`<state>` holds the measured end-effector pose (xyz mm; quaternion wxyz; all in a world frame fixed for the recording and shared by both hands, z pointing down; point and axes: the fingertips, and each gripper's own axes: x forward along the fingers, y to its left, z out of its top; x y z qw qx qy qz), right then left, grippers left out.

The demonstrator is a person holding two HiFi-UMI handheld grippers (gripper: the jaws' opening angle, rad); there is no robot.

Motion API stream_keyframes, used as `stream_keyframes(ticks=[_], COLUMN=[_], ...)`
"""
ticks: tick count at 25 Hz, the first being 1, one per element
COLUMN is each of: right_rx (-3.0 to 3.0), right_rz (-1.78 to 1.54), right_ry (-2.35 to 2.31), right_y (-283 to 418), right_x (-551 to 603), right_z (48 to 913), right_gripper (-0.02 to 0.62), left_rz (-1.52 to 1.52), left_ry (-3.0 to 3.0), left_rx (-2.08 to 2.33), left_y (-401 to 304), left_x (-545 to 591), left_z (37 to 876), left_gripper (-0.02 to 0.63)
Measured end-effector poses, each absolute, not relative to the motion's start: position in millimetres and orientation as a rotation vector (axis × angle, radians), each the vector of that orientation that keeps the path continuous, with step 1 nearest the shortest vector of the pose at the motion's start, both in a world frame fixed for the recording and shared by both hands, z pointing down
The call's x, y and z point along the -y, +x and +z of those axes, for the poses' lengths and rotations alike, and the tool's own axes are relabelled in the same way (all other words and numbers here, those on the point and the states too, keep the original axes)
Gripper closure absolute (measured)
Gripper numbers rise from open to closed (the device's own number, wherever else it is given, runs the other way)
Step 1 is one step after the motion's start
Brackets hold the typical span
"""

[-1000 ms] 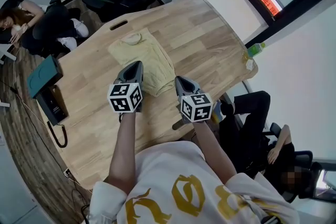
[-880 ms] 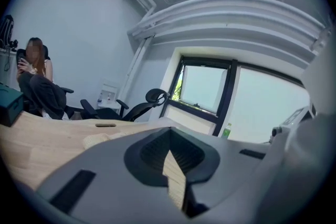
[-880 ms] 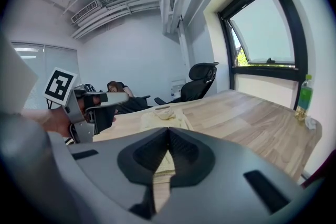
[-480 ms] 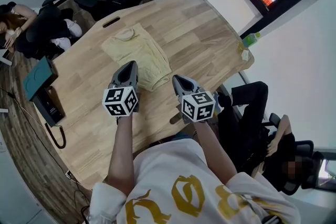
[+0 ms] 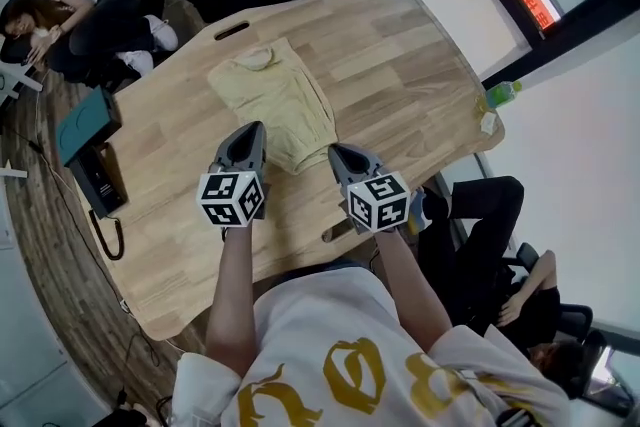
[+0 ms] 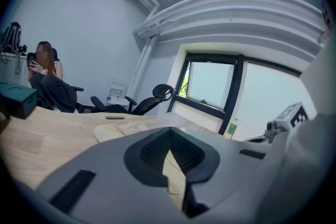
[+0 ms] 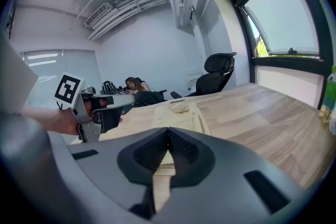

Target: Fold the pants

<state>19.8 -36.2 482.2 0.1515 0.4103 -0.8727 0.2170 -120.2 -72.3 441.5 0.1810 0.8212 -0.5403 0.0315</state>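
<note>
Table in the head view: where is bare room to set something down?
The widest bare wood lies between the pants and the green bottle. A narrower strip runs between the pants and the teal box. Crowded: the pants' near end, where the left gripper and the right gripper are.

Pale yellow pants (image 5: 273,102) — folded flat on the wooden table (image 5: 400,65) — waistband at the far end.

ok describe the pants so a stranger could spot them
Find the big wooden table. Near its middle lie the pants, a flat pale yellow cloth. They are the only fabric there; the teal box at the left edge and green bottle at the right are hard.
</note>
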Motion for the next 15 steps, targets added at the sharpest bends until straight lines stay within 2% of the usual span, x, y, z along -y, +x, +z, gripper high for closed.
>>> stream_keyframes(ticks=[15], right_rx=[2.508], right_rz=[0.341], right_ry=[0.880], right_y=[27.2], right_x=[41.4], right_z=[502.3], right_gripper=[0.588], left_rz=[0.208], left_ry=[2.220], left_rx=[1.644], left_y=[-107.4], left_x=[72.9], left_z=[465.6], left_gripper=[0.598])
